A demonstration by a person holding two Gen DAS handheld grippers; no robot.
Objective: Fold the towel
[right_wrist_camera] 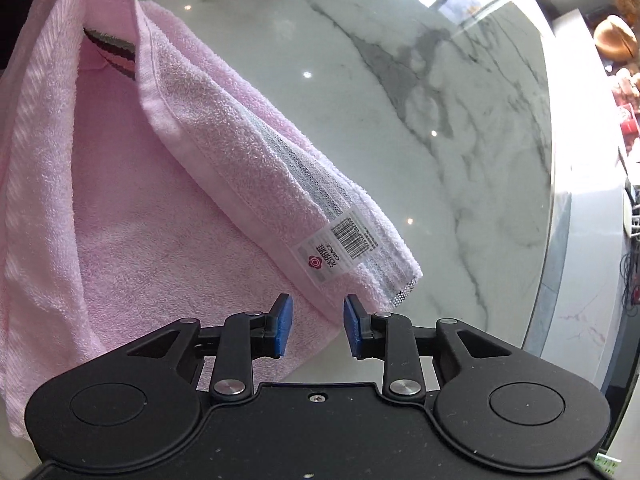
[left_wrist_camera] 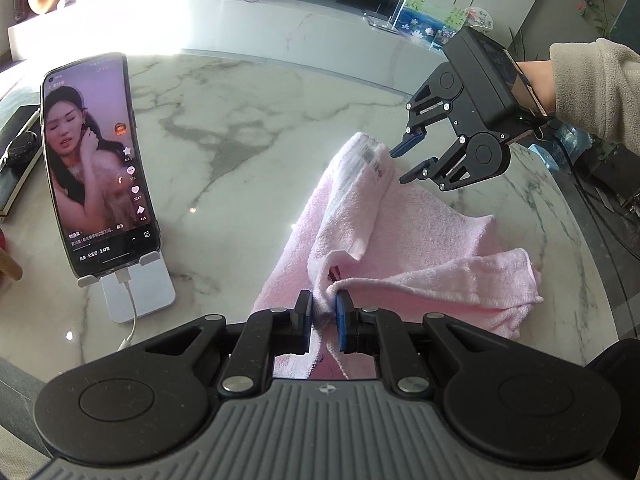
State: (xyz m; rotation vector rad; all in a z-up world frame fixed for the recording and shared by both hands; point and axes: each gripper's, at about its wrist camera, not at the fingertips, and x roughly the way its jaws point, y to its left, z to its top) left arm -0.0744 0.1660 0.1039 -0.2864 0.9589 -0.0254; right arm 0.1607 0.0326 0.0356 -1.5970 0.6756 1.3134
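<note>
A pink towel [left_wrist_camera: 400, 240] lies rumpled on the marble table [left_wrist_camera: 240, 140], one end raised into a ridge with a barcode label [left_wrist_camera: 374, 158]. My left gripper [left_wrist_camera: 324, 316] is shut on a bunched corner of the towel near the table's front. In the left wrist view my right gripper [left_wrist_camera: 412, 160] hovers beside the labelled end, its blue pads apart and nothing between them. In the right wrist view the same gripper [right_wrist_camera: 318, 326] stands open just over the towel [right_wrist_camera: 140, 200], next to the label [right_wrist_camera: 340, 244].
A phone [left_wrist_camera: 96, 160] with a lit screen stands on a white stand [left_wrist_camera: 136, 288] at the left, a cable trailing from it. A dark notebook [left_wrist_camera: 16, 160] lies at the far left. A sleeved arm [left_wrist_camera: 592, 88] reaches in from the right. The table's curved edge [right_wrist_camera: 560, 200] runs along the right.
</note>
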